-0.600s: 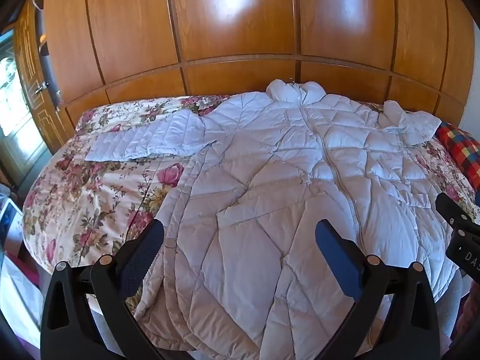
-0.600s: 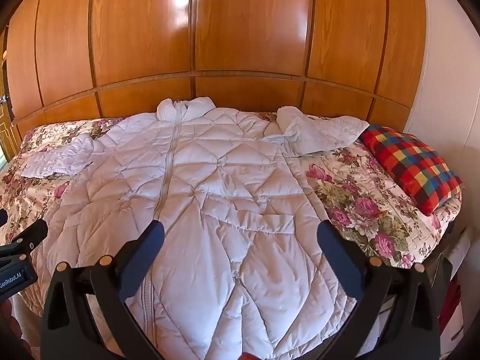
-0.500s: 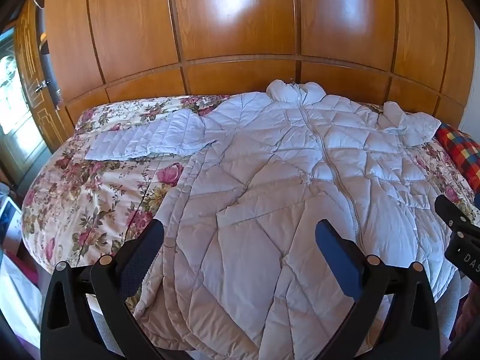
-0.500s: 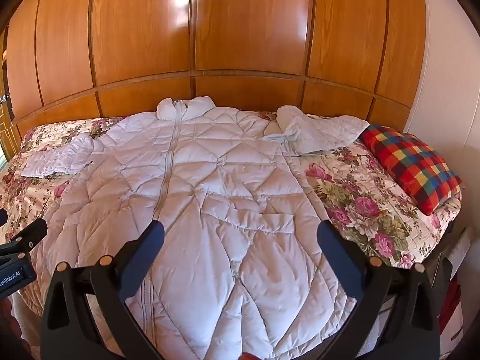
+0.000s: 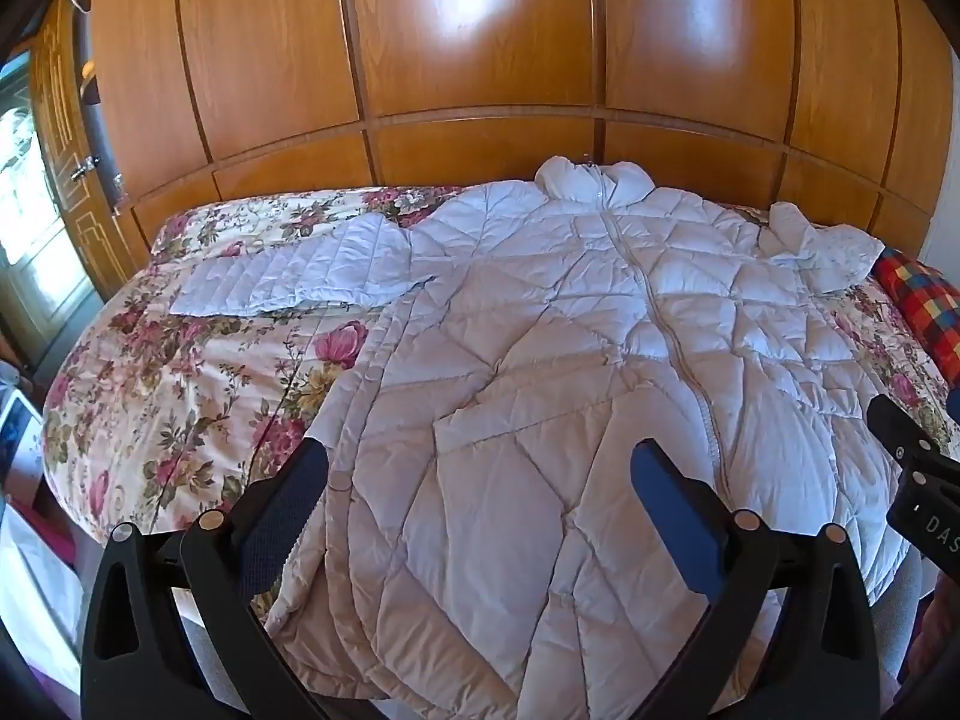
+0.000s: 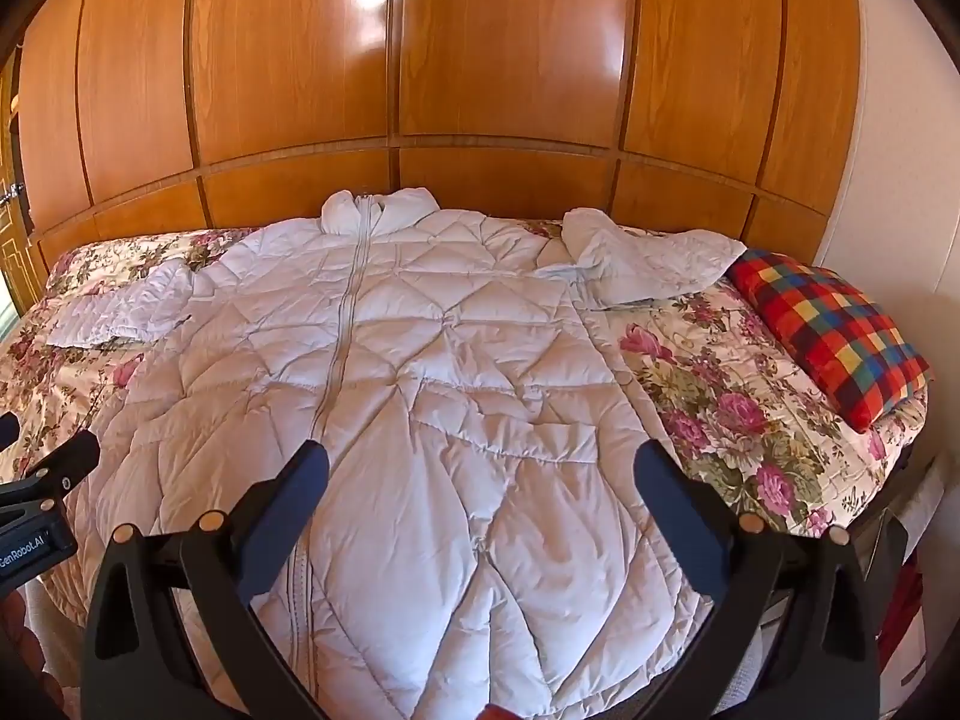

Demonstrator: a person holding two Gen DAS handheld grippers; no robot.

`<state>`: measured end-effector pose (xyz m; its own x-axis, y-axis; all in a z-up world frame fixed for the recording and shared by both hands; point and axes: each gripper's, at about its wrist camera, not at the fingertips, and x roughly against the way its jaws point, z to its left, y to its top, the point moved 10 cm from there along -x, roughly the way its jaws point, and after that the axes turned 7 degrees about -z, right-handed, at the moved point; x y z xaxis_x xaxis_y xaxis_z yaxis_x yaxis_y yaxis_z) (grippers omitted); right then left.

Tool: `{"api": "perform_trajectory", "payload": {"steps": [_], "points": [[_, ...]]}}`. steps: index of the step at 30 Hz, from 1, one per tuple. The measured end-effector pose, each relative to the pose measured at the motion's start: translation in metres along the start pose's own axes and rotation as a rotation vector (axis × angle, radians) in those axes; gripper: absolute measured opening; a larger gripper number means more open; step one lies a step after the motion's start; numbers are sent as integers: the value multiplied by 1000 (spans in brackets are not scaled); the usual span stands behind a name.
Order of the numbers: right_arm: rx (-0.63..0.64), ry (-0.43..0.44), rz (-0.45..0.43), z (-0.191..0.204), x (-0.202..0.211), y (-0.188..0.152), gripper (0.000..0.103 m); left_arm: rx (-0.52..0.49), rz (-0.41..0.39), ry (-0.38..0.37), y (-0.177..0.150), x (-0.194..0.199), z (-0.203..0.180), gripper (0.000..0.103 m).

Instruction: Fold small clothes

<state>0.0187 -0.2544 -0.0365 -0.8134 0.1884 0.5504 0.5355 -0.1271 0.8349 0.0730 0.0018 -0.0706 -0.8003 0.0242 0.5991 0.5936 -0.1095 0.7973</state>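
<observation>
So the whole thing is set on a bed (image 6: 750,396) with a floral cover, backed by a wall of wood panels (image 6: 492,60), and most of that bed is taken up by a white quilted coat (image 6: 432,372). The coat is laid flat, front up and zipped, with its long axis running from the far edge of the bed, where the collar (image 6: 378,210) sits, to the near edge, where the hem is draped over. The sleeves are spread toward the two sides: one sleeve (image 5: 294,276) is stretched toward the bed's left edge, the other (image 6: 654,258) is bunched toward the right edge, just short of a plaid pillow (image 6: 834,330) in the far right corner. Both tools are held above the hem end, angled down at the coat. The left gripper (image 5: 480,468) is spread wide with nothing between its pads and is lined up over the coat's left half, so the left sleeve is probably its job. The right gripper (image 6: 480,468) is just as wide and empty, over the right half, nearer the bunched sleeve. Nothing is touched yet, so no fold seems to be started.
</observation>
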Motion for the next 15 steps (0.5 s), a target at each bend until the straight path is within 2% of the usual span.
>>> {"api": "perform_trajectory", "payload": {"steps": [15], "points": [[0,2,7,0,-2,0,101,2,4,0,-2,-2,1,100]]}}
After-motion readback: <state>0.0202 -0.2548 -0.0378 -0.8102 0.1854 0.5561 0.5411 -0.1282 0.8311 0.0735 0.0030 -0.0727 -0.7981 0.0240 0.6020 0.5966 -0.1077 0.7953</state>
